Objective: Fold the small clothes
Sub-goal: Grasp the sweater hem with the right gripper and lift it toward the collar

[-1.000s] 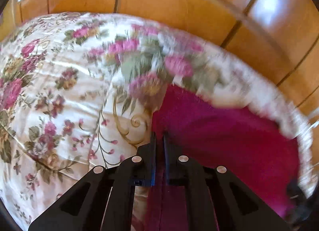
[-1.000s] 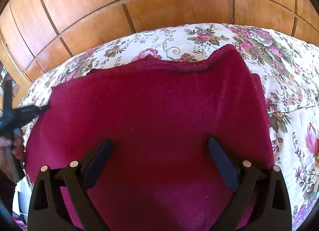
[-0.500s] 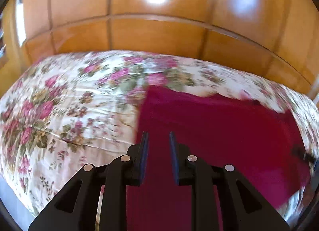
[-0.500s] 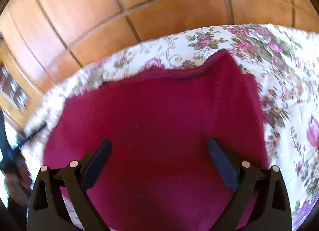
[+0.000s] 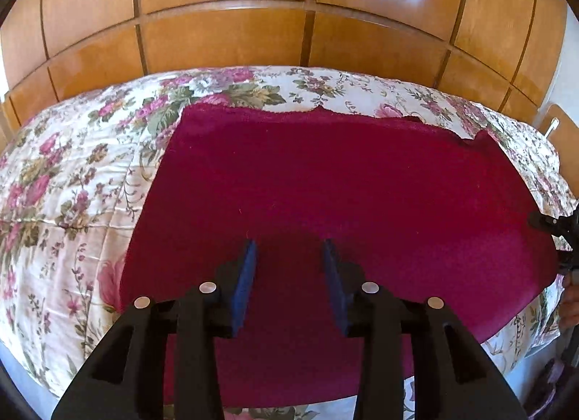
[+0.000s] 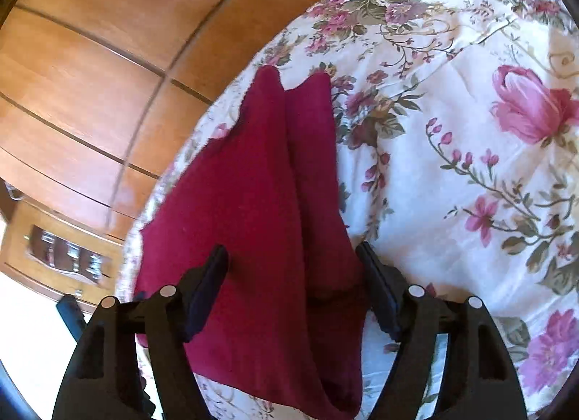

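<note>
A wooden panelled wall [image 5: 224,40] backs the bed [image 5: 65,181] with its floral cover. The crimson garment [image 5: 325,181] lies spread on the bed. Left claw [image 5: 289,268], opening, narrow, hovers over it empty; right claw [image 6: 293,275], closing, straddles its raised fold, pads not yet pressing

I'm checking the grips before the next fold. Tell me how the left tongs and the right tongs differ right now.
The left tongs stand narrower and are opening; the right tongs stand wider and are closing. The left tongs hover over the flat middle of the red cloth with nothing pinched; the right tongs straddle its raised edge, which lies between the pads. Both are black with dark blue pads, over the floral bedspread.
</note>
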A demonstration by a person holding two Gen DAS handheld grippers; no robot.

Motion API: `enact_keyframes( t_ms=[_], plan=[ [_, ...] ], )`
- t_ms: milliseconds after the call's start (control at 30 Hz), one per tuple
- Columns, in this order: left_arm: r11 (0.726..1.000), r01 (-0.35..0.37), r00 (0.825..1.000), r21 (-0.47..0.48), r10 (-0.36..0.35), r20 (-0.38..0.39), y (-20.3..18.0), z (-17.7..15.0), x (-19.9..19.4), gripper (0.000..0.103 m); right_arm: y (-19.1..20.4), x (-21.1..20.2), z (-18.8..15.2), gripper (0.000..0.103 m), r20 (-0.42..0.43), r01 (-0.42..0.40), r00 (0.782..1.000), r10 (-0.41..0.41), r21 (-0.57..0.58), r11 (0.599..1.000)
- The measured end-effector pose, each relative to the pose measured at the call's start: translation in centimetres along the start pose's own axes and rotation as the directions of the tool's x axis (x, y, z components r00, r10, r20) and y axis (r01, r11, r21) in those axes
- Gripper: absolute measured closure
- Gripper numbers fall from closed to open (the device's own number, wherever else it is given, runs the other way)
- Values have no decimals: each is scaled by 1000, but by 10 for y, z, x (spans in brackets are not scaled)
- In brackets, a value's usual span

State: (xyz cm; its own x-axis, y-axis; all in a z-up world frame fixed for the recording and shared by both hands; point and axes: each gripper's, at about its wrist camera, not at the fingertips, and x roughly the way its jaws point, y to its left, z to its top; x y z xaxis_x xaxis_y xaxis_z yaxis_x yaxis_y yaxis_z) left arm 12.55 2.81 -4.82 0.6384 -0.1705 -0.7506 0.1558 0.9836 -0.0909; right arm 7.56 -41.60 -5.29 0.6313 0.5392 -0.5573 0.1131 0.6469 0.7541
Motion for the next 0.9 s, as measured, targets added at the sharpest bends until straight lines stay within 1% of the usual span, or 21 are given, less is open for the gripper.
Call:
enact_keyframes(
  t_ms=[67, 133, 167, 233, 267, 300, 433, 500, 633, 767, 900],
  plan=[
    [1000, 10, 1000, -12, -10, -3, 2, 0, 0, 66, -1, 0, 2, 30, -20, -43, 999, 44, 12, 999],
    [1000, 11, 1000, -12, -11, -2, 2, -1, 0, 66, 2, 2, 2, 31, -43, -55, 998, 55, -15, 998],
    [1000, 10, 1000, -13, -10, -1, 2, -1, 0, 66, 4, 3, 1, 33, -53, -60, 997, 58, -26, 998],
    [1000, 7, 1000, -16, -7, 5, 1, -3, 1, 66, 7, 5, 0, 42, -61, -53, 997, 50, -41, 998],
    [1000, 6, 1000, -16, -6, 5, 1, -3, 1, 66, 9, 6, -2, 52, -63, -45, 997, 42, -44, 998],
    [1000, 5, 1000, -16, -5, 5, 1, -3, 1, 66, 10, 9, -3, 58, -67, -46, 997, 43, -42, 998],
    [1000, 11, 1000, -26, -11, 3, 2, -3, 1, 66, 17, 15, -8, 64, -75, -53, 996, 49, -53, 997],
    [1000, 13, 1000, -28, -13, 3, 3, -3, 1, 66, 20, 17, -9, 69, -76, -54, 996, 50, -58, 997],
    [999, 14, 1000, -31, -14, 2, 3, -3, 1, 66, 37, 17, -11, 74, -68, -60, 996, 55, -81, 995],
    [999, 21, 1000, -34, -21, 0, 4, -3, 1, 66, 62, 13, -9, 75, -55, -95, 994, 89, -118, 988],
    [999, 31, 1000, -40, -31, -2, 7, -2, 1, 66, 97, 13, -6, 76, -50, -130, 991, 123, -173, 976]
  ],
)
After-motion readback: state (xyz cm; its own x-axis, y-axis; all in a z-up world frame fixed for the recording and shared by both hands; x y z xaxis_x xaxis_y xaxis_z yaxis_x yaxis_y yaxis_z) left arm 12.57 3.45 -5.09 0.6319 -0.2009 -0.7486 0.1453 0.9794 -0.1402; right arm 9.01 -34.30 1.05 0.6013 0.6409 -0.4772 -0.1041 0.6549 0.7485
